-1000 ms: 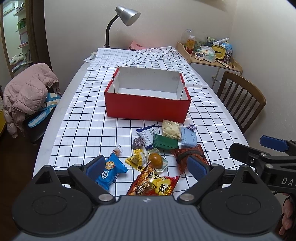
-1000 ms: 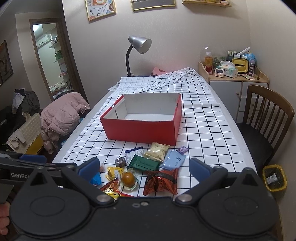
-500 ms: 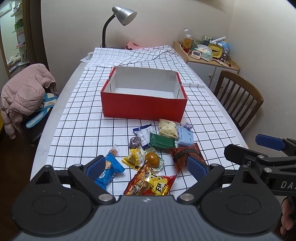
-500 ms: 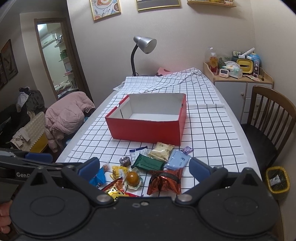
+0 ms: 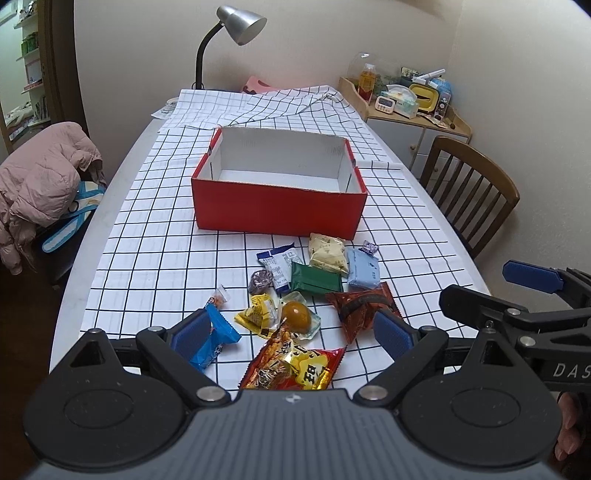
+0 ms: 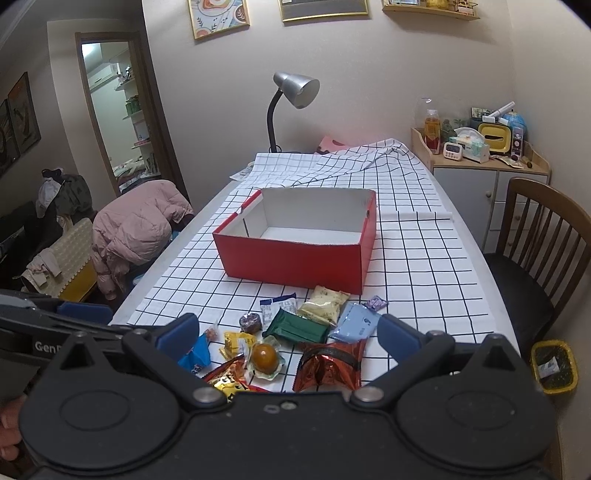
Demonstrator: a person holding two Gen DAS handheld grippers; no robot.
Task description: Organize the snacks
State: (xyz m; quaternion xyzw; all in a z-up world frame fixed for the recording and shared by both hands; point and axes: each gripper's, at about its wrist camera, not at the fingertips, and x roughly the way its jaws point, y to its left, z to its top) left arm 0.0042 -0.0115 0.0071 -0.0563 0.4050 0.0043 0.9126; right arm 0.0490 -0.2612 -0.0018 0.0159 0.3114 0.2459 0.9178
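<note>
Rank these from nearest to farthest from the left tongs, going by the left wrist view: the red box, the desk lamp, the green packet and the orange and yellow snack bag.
From the left tongs:
1. Orange and yellow snack bag, right between the fingers.
2. Green packet, mid-pile, just beyond.
3. Red box, past the pile, mid-table.
4. Desk lamp, at the table's far end.

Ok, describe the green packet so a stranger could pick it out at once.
Start at the red box on the checked tablecloth; the snacks lie scattered in front of it. The green packet sits mid-pile, flat and rectangular, the only dark green wrapper, between a white-blue packet and a light blue one.
</note>
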